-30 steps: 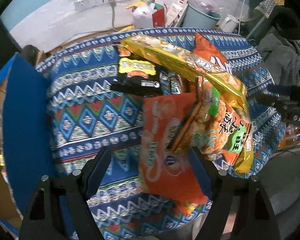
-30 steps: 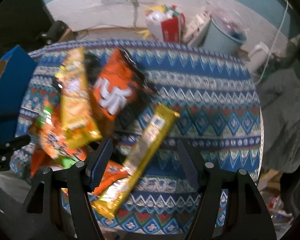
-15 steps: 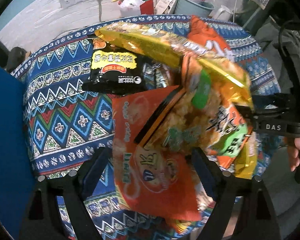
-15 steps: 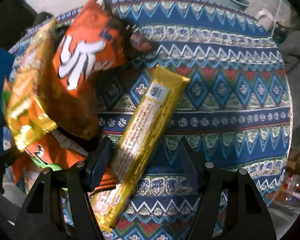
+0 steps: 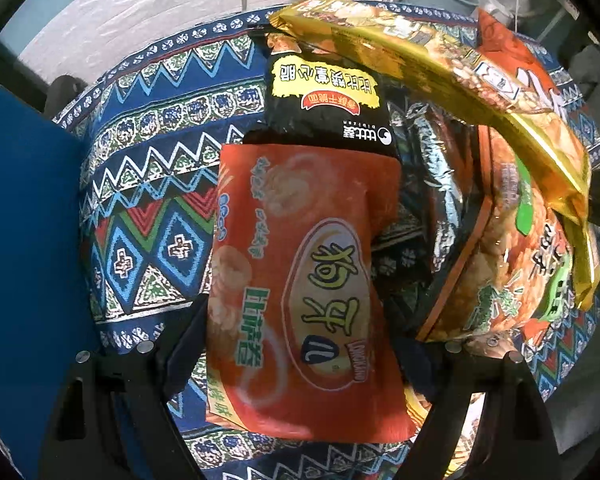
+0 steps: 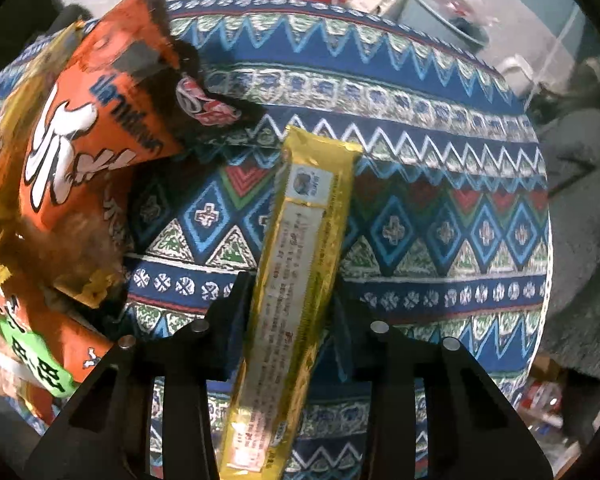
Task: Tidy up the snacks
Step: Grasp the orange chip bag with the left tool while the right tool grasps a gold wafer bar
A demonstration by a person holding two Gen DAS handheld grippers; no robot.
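On the patterned blue tablecloth [image 6: 420, 168], the right gripper [image 6: 292, 304] has dropped and is closing onto the long gold foil snack bar [image 6: 300, 272], now between its pads. The left gripper [image 5: 300, 344], also lower, straddles the flat orange plastic snack bag [image 5: 300, 288], spread wide; both pickups look imminent.

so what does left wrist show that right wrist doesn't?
Only the left wrist view: the left gripper open around the orange-red bag, the black and yellow packet behind it, a crinkled silver wrapper, and a blue panel at the left edge.

Only the right wrist view: the right gripper, fingers closing against the long gold stick pack, and a small red and white wrapped candy.

Both: the patterned cloth, the orange bag with white lettering, the gold bag leaning across the pile, and the orange and green bag.
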